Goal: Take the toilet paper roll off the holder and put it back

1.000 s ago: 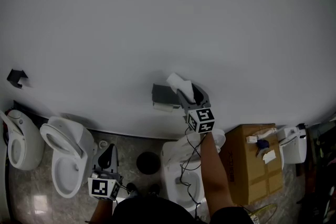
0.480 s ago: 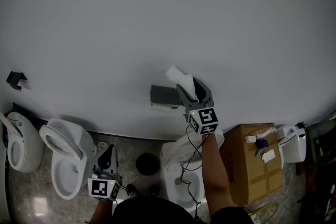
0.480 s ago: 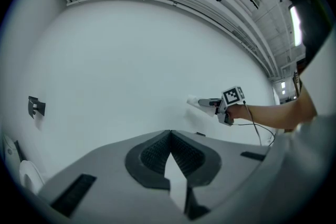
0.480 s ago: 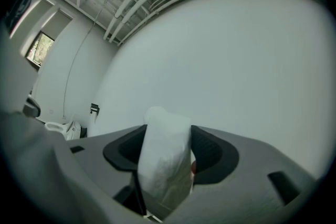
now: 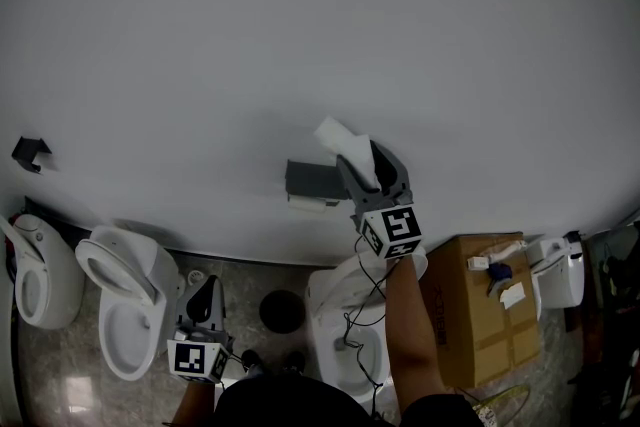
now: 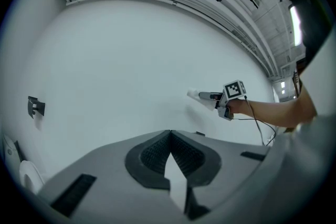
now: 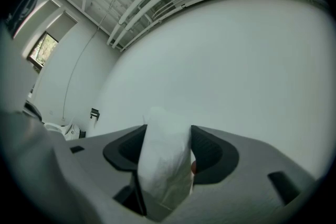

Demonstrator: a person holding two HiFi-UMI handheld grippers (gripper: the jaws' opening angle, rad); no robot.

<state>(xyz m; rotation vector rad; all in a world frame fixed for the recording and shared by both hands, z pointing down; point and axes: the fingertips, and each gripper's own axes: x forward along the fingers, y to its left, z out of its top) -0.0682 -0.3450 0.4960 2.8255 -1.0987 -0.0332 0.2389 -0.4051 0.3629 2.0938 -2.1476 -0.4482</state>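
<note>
"Holding something white up near the wall (image 5: 300,35), is it, that right gripper (image 5: 366,163)?"

"Yes, that's the toilet paper roll (image 5: 341,141). The jaws stand part-way apart and pinch it from both sides. It looks squashed rather flat between the pads, and it pokes out past the tips towards the wall."

"And the holder?"

"The holder (image 5: 311,181) is the grey box fixed to the wall. The roll is off it, up in the air, just above it and a little to its right. A scrap of white shows below the holder's lower edge, but I can't tell what it is."

"What about the left gripper?"

"The left gripper (image 5: 206,295) hangs low, well apart from the holder, over the floor beside a white toilet (image 5: 125,300). Its jaws are pressed together at the tips with nothing between them, and it points at the wall."

"Anything else down there?"

"A second toilet (image 5: 345,335) sits under the right arm. A cardboard box (image 5: 490,310) stands to its right with a few small bits on top. There's also a small black bracket (image 5: 30,152) on the wall, far off to the left."
</note>
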